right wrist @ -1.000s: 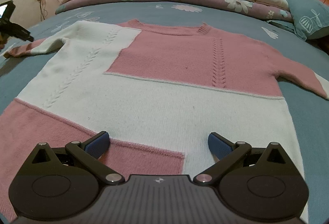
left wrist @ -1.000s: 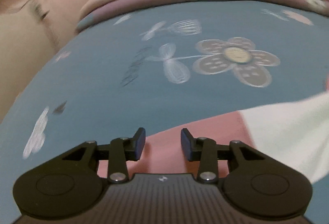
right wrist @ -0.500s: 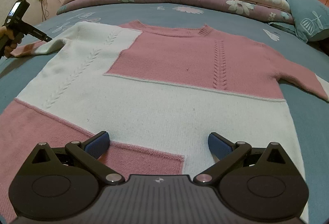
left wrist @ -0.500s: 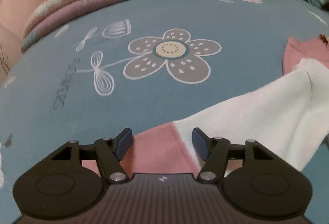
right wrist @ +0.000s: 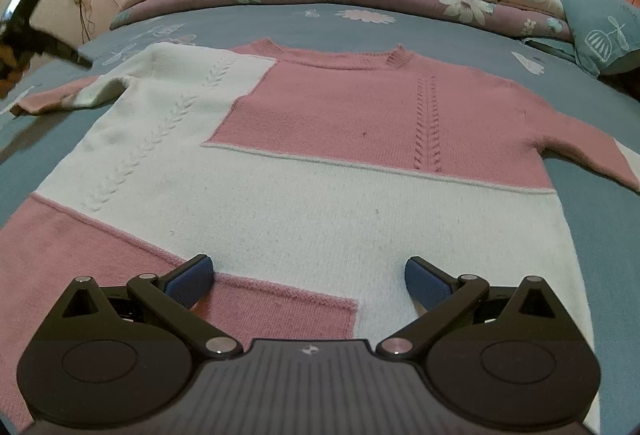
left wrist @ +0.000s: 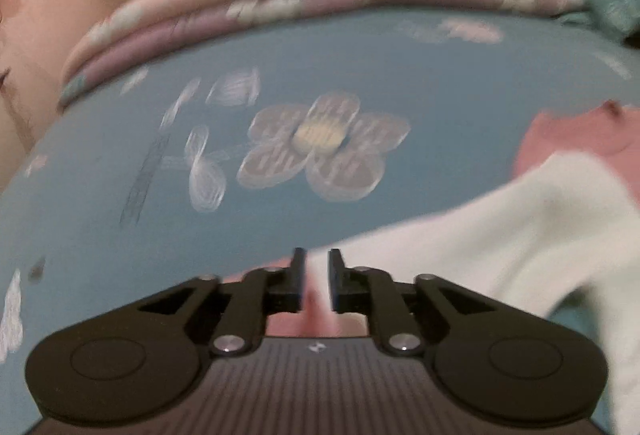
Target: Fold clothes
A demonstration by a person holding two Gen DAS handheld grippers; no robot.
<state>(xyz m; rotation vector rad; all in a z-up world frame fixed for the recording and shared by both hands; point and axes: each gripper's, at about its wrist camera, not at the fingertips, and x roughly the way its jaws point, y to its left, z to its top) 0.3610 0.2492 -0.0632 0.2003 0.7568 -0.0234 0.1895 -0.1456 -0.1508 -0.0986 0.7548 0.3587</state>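
Left tool [left wrist: 316, 281] narrowed around sleeve [left wrist: 500, 235].

1. The left wrist view is motion-blurred; whether the left gripper [left wrist: 316, 281] presses the sleeve [left wrist: 460, 247] cannot be told.
2. The picture's right edge cuts off the sweater [right wrist: 320, 195] beyond that sleeve.
3. Beside the sweater's other sleeve, a blurred hand [right wrist: 12, 65] is cropped.

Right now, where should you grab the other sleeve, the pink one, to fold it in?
Best guess: at its far end. The pink sleeve lies flat, stretched out past the sweater toward the picture's right edge. The open right gripper could come from that outer side, pinch the end, and carry it across the body.
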